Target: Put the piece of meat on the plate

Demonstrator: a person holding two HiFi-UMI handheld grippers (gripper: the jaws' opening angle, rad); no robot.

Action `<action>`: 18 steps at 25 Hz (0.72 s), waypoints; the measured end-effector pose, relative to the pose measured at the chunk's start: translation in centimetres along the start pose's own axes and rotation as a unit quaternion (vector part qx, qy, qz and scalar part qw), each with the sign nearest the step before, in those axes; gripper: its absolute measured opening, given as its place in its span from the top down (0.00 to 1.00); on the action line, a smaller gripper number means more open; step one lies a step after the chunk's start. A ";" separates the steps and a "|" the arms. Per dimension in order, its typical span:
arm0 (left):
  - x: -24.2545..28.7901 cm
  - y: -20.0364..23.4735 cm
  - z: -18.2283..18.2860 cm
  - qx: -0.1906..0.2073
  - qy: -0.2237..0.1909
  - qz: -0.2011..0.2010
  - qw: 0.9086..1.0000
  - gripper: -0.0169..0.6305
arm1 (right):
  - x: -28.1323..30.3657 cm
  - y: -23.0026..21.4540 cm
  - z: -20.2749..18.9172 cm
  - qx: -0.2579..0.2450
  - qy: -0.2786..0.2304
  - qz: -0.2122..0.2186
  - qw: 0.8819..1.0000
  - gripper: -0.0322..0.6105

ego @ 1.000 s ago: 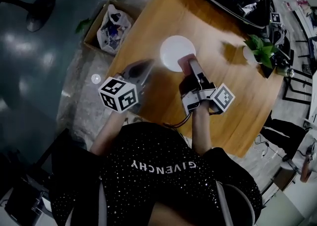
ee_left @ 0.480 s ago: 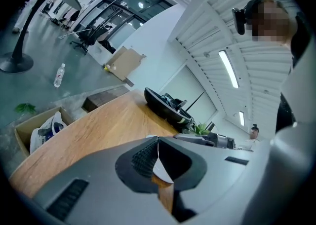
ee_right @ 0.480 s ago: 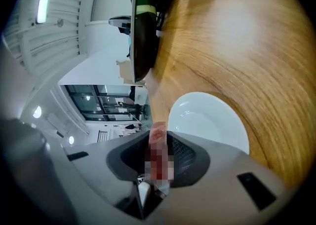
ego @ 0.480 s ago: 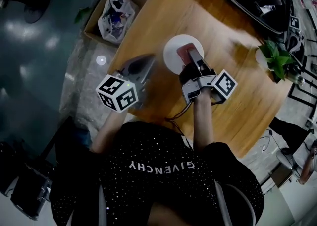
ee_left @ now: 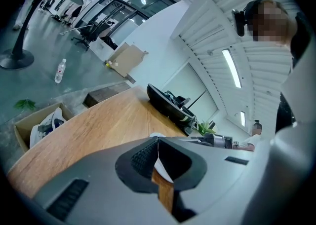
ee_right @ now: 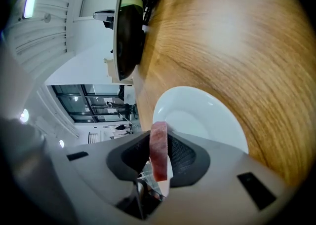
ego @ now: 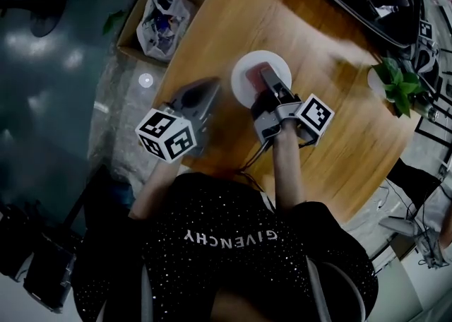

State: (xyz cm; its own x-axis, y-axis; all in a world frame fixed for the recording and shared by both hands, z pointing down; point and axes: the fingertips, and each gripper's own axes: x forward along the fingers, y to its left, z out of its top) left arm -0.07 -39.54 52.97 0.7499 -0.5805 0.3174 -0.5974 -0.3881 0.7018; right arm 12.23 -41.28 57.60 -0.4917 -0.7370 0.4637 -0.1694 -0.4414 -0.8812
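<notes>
Head view has you at the wooden table point(ego: 339, 102), with the cardboard box point(ego: 134, 34) on the floor holding a plastic bag point(ego: 164, 20) and the white plate point(ego: 244, 80) bare, nothing lying on it yet. Your right gripper point(ego: 268, 75) is clamped on the piece of meat point(ee_right: 158, 142), held on edge over that plate. Your left gripper point(ee_left: 157, 142), jaws together and empty, hangs aside, so lowering and letting go looks like all that's left.
</notes>
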 end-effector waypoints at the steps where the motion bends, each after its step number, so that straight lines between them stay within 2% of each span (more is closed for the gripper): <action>1: 0.0 0.1 -0.1 -0.001 0.001 0.000 1.000 0.95 | 0.1 0.0 0.1 -0.002 0.000 -0.004 1.000 0.80; 5: 0.2 -0.2 -0.4 -0.005 0.004 -0.006 1.000 0.95 | 0.3 0.2 0.0 -0.019 0.010 -0.033 0.999 0.79; 10: 0.1 -0.8 -0.3 -0.005 0.001 -0.013 1.000 0.95 | 0.4 1.7 -0.2 -0.025 0.013 -0.047 0.998 0.51; 18: -1.6 -1.6 0.8 0.002 -0.019 -0.014 1.000 0.95 | -1.8 0.1 -0.5 0.022 -0.017 -0.108 0.994 0.50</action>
State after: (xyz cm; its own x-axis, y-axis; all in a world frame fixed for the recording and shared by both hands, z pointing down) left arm -0.51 -38.55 50.82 0.7544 -0.5967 0.2735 -0.5781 -0.4068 0.7073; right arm 12.63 -39.73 56.66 -0.4194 -0.6393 0.6445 -0.2295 -0.6123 -0.7566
